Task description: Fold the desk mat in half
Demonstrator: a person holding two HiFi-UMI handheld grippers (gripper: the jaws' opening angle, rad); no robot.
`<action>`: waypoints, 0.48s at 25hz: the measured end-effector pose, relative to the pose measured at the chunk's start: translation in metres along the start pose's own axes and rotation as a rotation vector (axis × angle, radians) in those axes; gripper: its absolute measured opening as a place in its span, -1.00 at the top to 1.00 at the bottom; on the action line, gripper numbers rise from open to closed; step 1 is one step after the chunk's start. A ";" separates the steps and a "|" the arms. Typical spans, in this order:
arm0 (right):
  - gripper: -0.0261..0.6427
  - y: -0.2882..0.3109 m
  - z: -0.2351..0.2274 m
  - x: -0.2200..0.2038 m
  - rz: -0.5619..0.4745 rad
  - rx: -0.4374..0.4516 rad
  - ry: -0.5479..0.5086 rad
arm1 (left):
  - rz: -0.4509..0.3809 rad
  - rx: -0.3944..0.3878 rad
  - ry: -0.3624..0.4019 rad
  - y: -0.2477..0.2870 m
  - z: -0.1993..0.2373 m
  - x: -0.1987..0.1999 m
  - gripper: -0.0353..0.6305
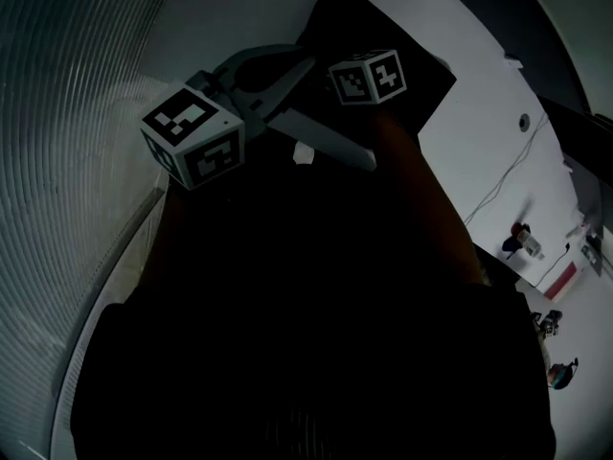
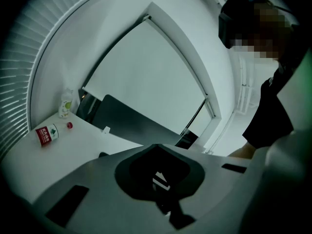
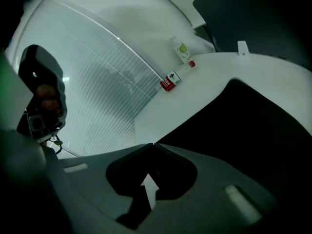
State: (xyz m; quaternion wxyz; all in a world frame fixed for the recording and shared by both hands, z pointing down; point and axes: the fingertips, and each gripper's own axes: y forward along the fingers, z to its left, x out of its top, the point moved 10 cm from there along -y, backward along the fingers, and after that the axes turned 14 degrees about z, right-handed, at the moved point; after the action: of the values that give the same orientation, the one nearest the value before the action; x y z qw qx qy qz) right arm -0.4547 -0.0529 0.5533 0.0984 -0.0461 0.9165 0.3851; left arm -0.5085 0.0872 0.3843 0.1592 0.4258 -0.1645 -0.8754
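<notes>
The black desk mat (image 1: 388,27) lies on the white table (image 1: 479,142), and dark sleeves hide its near part. In the right gripper view the mat (image 3: 243,130) fills the lower right. My right gripper (image 3: 153,144) is shut, with its tips at the mat's near edge; I see nothing between them. Its marker cube (image 1: 367,77) hangs over the mat. My left gripper (image 2: 155,146) is also shut and empty, above the bare table. Its marker cube (image 1: 192,137) sits left of the mat.
A red-labelled can (image 3: 168,82) and a green-labelled bottle (image 3: 181,50) stand at the table's far side by the window blinds (image 1: 57,161). A dark screen (image 2: 131,118) stands behind them. Cables and small items (image 1: 522,238) lie at the right. A person (image 2: 273,106) shows in the left gripper view.
</notes>
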 end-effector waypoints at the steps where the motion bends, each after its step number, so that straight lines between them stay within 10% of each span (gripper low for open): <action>1: 0.89 0.006 -0.004 0.003 0.006 -0.012 0.005 | 0.011 0.006 0.005 -0.002 0.003 -0.002 0.88; 4: 0.85 0.021 -0.019 0.004 0.018 -0.033 0.011 | 0.026 0.034 -0.009 -0.006 0.013 -0.014 0.88; 6: 0.45 0.016 -0.026 -0.012 0.002 -0.019 0.012 | 0.044 0.050 -0.024 -0.006 0.015 -0.025 0.88; 12: 0.47 -0.065 -0.047 -0.040 -0.243 -0.093 0.063 | 0.134 -0.031 0.077 0.008 0.031 -0.004 0.88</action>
State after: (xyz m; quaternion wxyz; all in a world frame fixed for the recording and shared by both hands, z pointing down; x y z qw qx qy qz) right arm -0.4121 -0.1316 0.5489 0.1131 -0.1734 0.8880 0.4106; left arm -0.5294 0.0863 0.4087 0.2303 0.4448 -0.1728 -0.8481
